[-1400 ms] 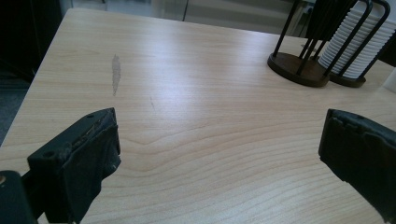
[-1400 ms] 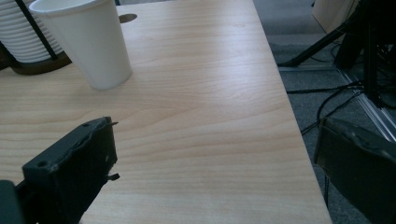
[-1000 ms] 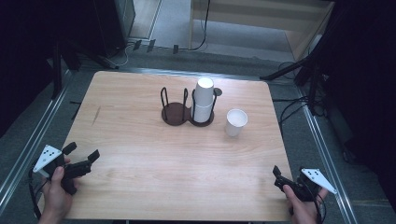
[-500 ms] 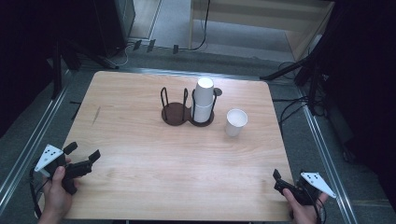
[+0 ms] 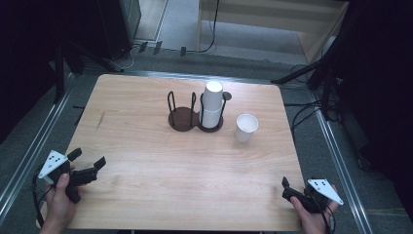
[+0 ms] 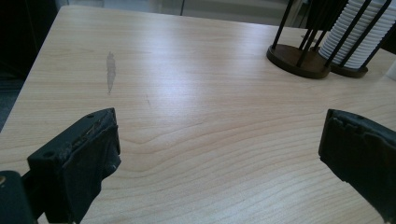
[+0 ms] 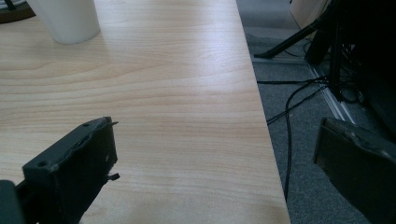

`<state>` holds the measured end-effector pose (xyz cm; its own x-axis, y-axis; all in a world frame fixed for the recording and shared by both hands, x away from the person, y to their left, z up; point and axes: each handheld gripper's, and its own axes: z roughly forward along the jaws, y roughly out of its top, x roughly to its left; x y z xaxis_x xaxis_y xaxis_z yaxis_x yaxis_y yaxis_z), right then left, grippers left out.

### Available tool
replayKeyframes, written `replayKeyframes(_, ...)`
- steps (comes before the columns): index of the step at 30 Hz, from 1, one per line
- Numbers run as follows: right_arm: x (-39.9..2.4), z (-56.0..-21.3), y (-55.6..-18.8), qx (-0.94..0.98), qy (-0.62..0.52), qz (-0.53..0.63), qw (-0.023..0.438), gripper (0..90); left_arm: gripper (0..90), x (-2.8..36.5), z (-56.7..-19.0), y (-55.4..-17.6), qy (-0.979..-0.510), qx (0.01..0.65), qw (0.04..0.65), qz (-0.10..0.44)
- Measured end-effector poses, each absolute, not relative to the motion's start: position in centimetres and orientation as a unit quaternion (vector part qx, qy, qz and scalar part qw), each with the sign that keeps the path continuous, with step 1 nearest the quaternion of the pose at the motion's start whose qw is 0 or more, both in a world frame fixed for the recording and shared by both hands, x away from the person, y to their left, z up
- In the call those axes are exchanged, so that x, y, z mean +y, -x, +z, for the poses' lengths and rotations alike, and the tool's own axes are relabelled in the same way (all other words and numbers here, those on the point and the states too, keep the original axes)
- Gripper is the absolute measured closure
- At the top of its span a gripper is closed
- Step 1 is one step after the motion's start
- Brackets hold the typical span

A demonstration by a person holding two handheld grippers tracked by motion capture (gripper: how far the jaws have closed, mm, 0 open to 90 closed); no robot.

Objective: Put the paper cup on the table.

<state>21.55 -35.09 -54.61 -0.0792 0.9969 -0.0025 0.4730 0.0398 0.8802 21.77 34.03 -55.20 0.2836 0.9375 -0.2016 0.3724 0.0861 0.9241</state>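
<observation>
A dark two-ring cup holder [image 5: 184, 119] stands at the table's far middle, with a stack of white paper cups [image 5: 211, 104] in its right ring and the left ring bare. A single white cup [image 5: 246, 127] stands upright to the right of it. My left gripper [image 5: 88, 159] hovers open at the near left corner; its own view has the jaws wide apart [image 6: 219, 154] over bare wood, facing the holder [image 6: 299, 59] and the stack [image 6: 357, 35]. My right gripper [image 5: 286, 188] is open at the near right corner [image 7: 215, 163], with the single cup [image 7: 70, 18] far ahead on its left.
The wooden table [image 5: 146, 161] has a small grey smear [image 5: 100, 121] on its left side. Its right edge [image 7: 261, 116] drops to grey carpet with black cables [image 7: 289, 116] and stand legs. Metal rails run along both sides of the table.
Both hands stay nearly still; the right gripper has drifted a little toward the near edge. Cups and holder have not moved.
</observation>
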Motion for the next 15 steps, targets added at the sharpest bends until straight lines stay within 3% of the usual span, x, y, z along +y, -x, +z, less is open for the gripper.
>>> replayKeyframes(15,-35.25,-54.64,-21.78,0.629,-0.592,0.370,0.340,0.0,0.0,34.01,-55.19,-21.85,-0.618,0.531,0.510,0.276)
